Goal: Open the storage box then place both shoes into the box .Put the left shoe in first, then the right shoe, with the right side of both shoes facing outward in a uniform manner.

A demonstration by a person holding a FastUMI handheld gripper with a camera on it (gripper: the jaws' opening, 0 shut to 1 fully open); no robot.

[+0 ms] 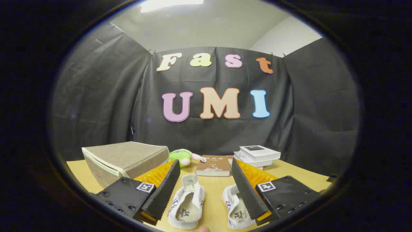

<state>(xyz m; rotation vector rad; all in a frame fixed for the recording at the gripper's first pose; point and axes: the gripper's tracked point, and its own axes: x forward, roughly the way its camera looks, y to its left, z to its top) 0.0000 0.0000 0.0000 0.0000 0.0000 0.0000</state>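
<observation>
hand-held gripper (206, 180) spread, empty | shoes (188, 206) between fingers | storage box (125, 159) lid down

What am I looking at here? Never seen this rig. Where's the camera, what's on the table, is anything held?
No robot arm here: a person carries a hand-held two-finger gripper, and the fisheye camera rides on it, looking forward along the two fingers at the bottom of the picture. The fingers are spread wide and hold nothing.

On the wooden table, two white shoes lie side by side between the fingers: one shoe by the left finger, the other shoe partly behind the right finger. Beyond the left finger sits the fabric storage box, lid closed. Further back are a green plush toy, a brown book and a stack of books.
</observation>
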